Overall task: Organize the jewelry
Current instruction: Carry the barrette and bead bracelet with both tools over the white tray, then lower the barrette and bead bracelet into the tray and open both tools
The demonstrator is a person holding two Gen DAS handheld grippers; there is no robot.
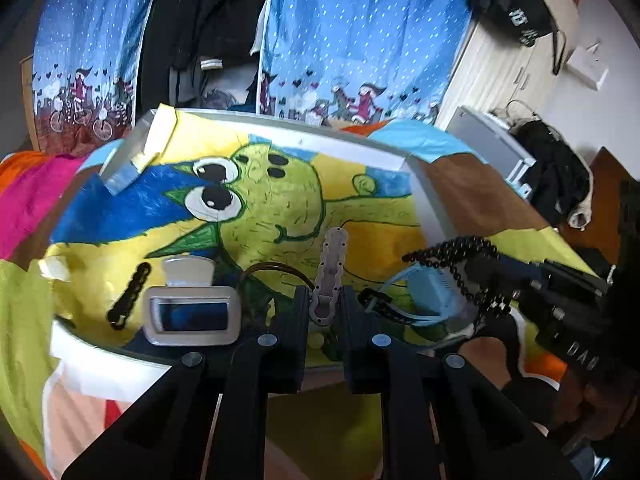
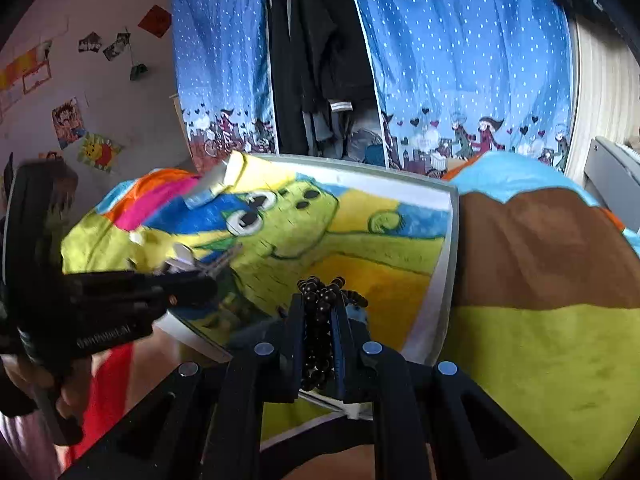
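So in the left wrist view, the left gripper (image 1: 325, 312) has its fingers pressed onto a wavy silver hair clip (image 1: 330, 268), which sticks up and away from the tips over the painted board (image 1: 424, 196), the one with the green cartoon creature on it. Near the board's near-left corner sits a grey clip box (image 1: 191, 314) with a dark window, and just left of it lies a small black chain piece (image 1: 129, 296). A brown loop (image 1: 280, 270) curls just behind the left finger. Toward the near-right corner there's a light blue hair claw (image 1: 424, 292), and the right gripper (image 1: 486, 276) hangs over it with a black bead bracelet (image 1: 452, 250) draped from its tips.

In the right wrist view, the right gripper's (image 2: 318, 320) fingers are squeezed on that black bead bracelet (image 2: 320, 320), beads bunched between them and spilling past the tips, above the board's (image 2: 450, 248) near edge, toward its right side. The left gripper (image 2: 200, 276) comes in from the left over the near-left corner, silver clip (image 2: 222, 262) in its tips. The board rests on a colourful blanket (image 2: 540, 340).
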